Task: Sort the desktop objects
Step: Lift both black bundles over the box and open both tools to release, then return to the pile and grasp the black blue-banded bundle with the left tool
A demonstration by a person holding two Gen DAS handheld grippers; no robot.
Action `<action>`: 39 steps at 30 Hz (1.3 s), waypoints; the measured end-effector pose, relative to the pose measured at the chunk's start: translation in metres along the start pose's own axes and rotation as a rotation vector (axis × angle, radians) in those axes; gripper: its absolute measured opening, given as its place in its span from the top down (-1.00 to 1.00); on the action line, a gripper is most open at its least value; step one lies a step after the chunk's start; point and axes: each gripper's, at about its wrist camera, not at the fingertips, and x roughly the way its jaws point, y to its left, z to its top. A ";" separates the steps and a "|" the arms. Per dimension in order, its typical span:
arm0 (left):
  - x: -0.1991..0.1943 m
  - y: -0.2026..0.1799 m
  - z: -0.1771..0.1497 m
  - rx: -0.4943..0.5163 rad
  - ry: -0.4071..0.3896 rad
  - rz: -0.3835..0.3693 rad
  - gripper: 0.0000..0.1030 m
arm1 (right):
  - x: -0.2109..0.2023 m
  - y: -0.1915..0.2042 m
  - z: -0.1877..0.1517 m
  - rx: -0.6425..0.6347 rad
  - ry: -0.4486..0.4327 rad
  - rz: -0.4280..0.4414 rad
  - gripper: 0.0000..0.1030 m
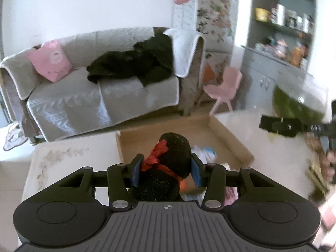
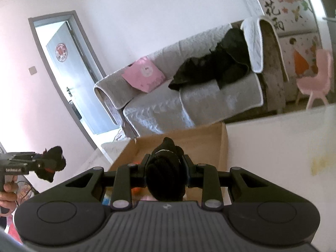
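Note:
My left gripper [image 1: 167, 169] is shut on a black fuzzy toy with a red ribbon [image 1: 174, 147], its blue pads [image 1: 135, 171] pressing both sides. It hangs above an open cardboard box [image 1: 231, 138] on the white table [image 1: 73, 157]. My right gripper [image 2: 166, 166] is shut on a black knitted plush object [image 2: 164, 176], held over the same box [image 2: 205, 138]. The right wrist view shows the left gripper [image 2: 45, 161] at the far left with its toy [image 2: 53, 162]. In the left wrist view the right gripper [image 1: 279, 125] shows side-on at the right edge.
Inside the box lie blue-and-white packets [image 1: 205, 153] and something orange [image 2: 136, 190]. A glass bowl with green contents [image 1: 298, 103] stands at the table's right. Beyond the table are a grey sofa [image 1: 94, 96] and a pink chair [image 1: 226, 86]. A hand [image 2: 8, 189] grips the left handle.

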 end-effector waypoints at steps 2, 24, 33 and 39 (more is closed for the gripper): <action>0.020 0.005 0.017 -0.032 0.011 -0.006 -0.03 | 0.020 -0.006 0.007 0.004 0.013 0.000 0.47; 0.248 0.009 0.029 -0.052 0.255 0.034 -0.07 | 0.147 -0.018 -0.004 -0.054 0.195 -0.067 0.44; 0.239 0.011 0.022 -0.024 0.253 0.057 -0.38 | 0.134 -0.004 -0.009 -0.149 0.168 -0.110 -0.12; 0.163 0.028 0.005 -0.068 0.194 0.058 -0.49 | 0.070 0.011 -0.024 -0.145 0.115 -0.073 -0.15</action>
